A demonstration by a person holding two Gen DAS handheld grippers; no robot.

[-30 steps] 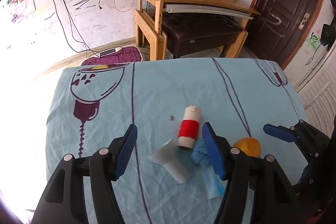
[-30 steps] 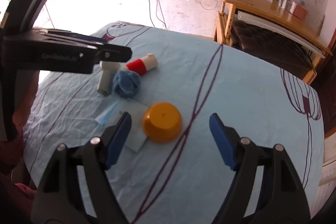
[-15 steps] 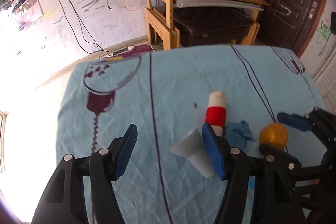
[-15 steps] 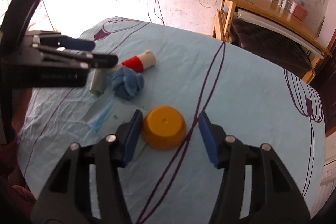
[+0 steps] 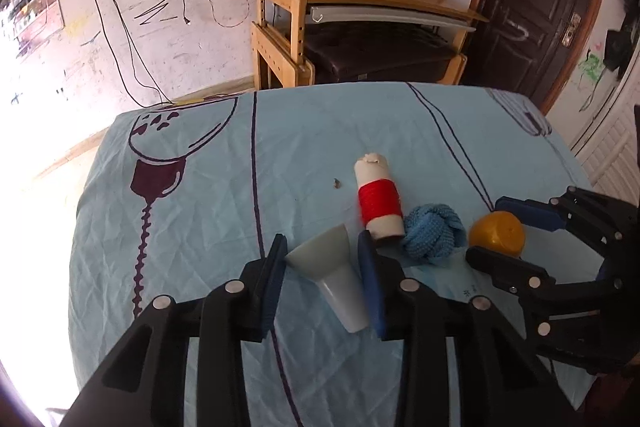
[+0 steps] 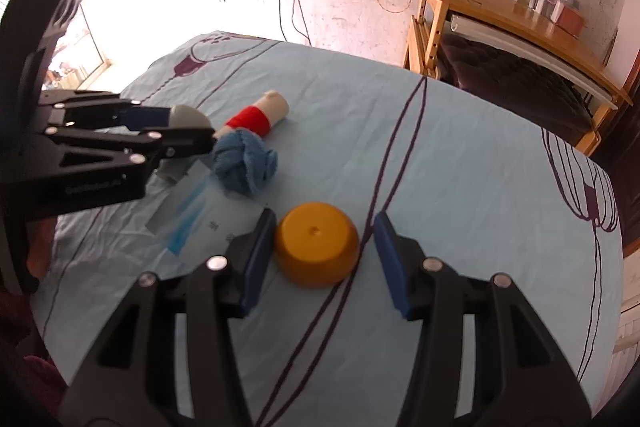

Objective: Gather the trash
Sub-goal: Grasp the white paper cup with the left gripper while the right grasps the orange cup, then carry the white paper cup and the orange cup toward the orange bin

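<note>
1. The bench [image 5: 400, 131] is covered with a pale blue cloth, creased, printed with dark purple wine glasses and long curved lines.
2. A grey-white funnel-shaped cup [image 5: 332, 275] lies on its side toward the near edge, wide mouth facing the far edge.
3. A white spool wound with red thread [image 5: 378, 201] lies just beyond it, lengthwise toward the far edge.
4. A balled blue cloth [image 5: 432, 235] touches the spool's near end.
5. An orange bowl [image 6: 316, 247] sits upside down, near the blue cloth.
6. A flat clear wrapper with blue contents [image 6: 200, 215] lies between cloth and bowl, toward the near edge.
7. A tiny dark crumb [image 5: 336, 182] lies beside the spool.
</note>
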